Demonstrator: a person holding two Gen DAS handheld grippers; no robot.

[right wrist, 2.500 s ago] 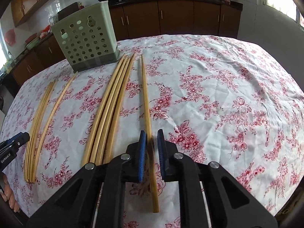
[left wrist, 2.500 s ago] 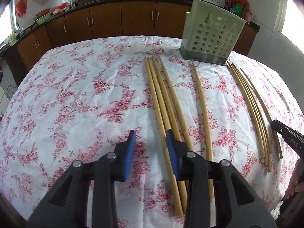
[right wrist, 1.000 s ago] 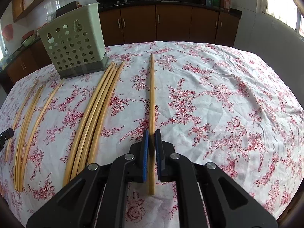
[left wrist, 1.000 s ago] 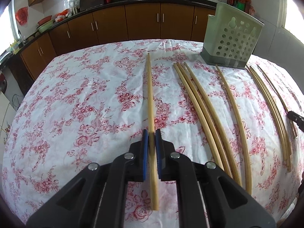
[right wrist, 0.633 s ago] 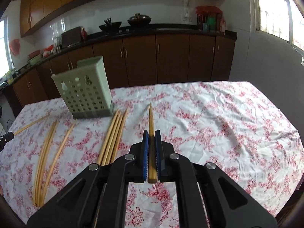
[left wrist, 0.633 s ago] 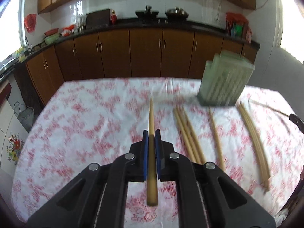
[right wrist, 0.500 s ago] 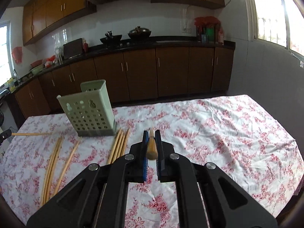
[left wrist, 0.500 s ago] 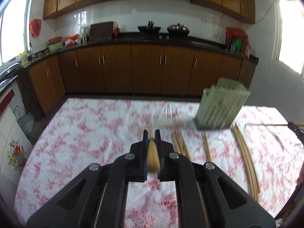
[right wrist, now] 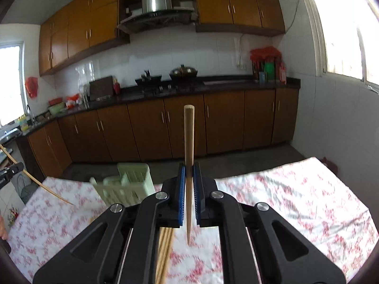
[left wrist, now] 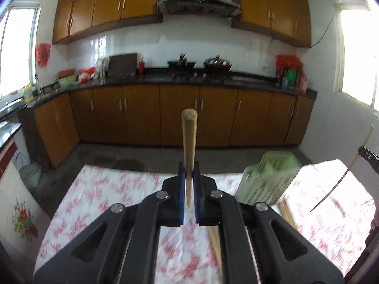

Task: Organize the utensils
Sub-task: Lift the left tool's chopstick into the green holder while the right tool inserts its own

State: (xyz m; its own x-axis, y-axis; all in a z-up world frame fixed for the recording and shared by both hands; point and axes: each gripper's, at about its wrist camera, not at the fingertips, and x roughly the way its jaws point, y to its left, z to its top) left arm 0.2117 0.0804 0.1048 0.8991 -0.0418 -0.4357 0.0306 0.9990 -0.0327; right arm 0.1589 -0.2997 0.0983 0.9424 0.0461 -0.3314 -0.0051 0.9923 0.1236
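My left gripper point(left wrist: 188, 168) is shut on a wooden chopstick point(left wrist: 189, 139) that sticks up and away from the camera, high above the floral tablecloth point(left wrist: 101, 189). My right gripper point(right wrist: 188, 166) is shut on a second chopstick point(right wrist: 189, 137) held the same way. The pale green perforated utensil holder point(left wrist: 267, 179) stands on the table to the right of the left gripper; in the right wrist view the holder point(right wrist: 128, 184) is to the left. More chopsticks point(right wrist: 164, 243) lie on the cloth below. The right gripper and its chopstick point(left wrist: 341, 182) show at the left wrist view's right edge.
Brown kitchen cabinets point(left wrist: 180, 116) and a dark counter with a stove point(left wrist: 196, 75) run along the far wall. A strip of bare floor point(left wrist: 146, 158) lies between table and cabinets. A bright window point(right wrist: 343, 30) is on the right, and a person's hand point(left wrist: 375, 222) at the edge.
Both grippers rose well above the table with a chopstick each and tipped up, so the views swung from the cloth to the kitchen wall. The holder now sits low in both views.
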